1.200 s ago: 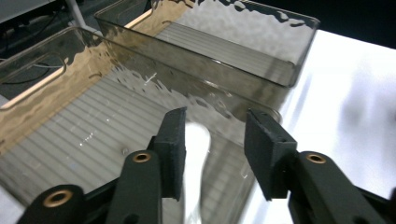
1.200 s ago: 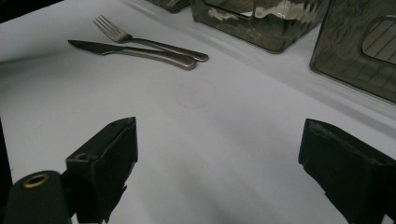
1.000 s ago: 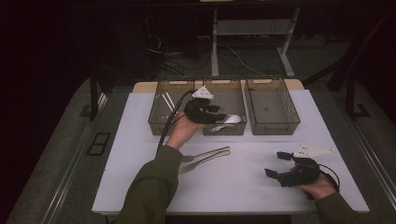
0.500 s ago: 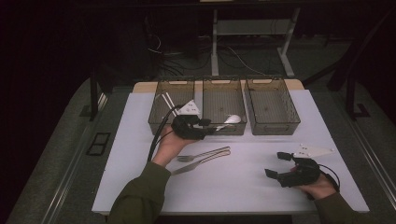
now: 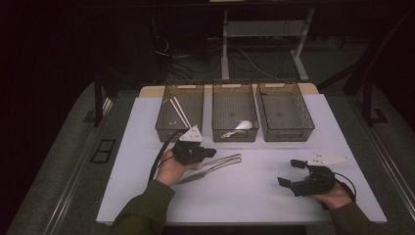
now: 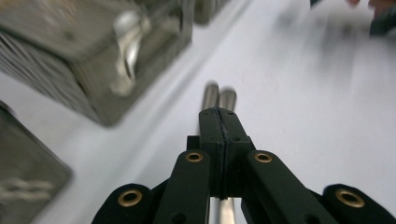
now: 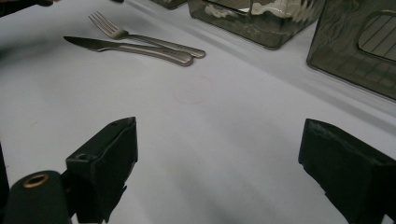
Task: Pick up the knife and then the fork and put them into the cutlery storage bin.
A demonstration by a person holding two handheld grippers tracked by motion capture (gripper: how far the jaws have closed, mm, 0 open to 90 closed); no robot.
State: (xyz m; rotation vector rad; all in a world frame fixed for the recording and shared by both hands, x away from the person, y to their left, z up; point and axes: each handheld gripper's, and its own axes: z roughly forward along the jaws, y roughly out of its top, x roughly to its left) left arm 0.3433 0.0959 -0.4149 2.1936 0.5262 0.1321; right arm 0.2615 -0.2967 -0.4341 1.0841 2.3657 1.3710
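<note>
Lifting with left tool (image 6: 218, 119) shut over the fork (image 7: 140, 35) and knife (image 7: 130, 48) handles mid-worktop, pull straight up; right tool (image 7: 215, 154) gaping, empty.

A white worktop (image 5: 254, 196) stands lit in an otherwise dark room, with a strip of pale wood showing at its far edge. Grey floor (image 5: 63, 186) runs along both sides of it, with a small dark grate (image 5: 103, 150) set in it at the left. Beyond the far edge stand pale metal frame legs (image 5: 225, 44) with cables (image 5: 244, 56) lying loose on the floor, and a dark post (image 5: 98, 100) rises at the left.
</note>
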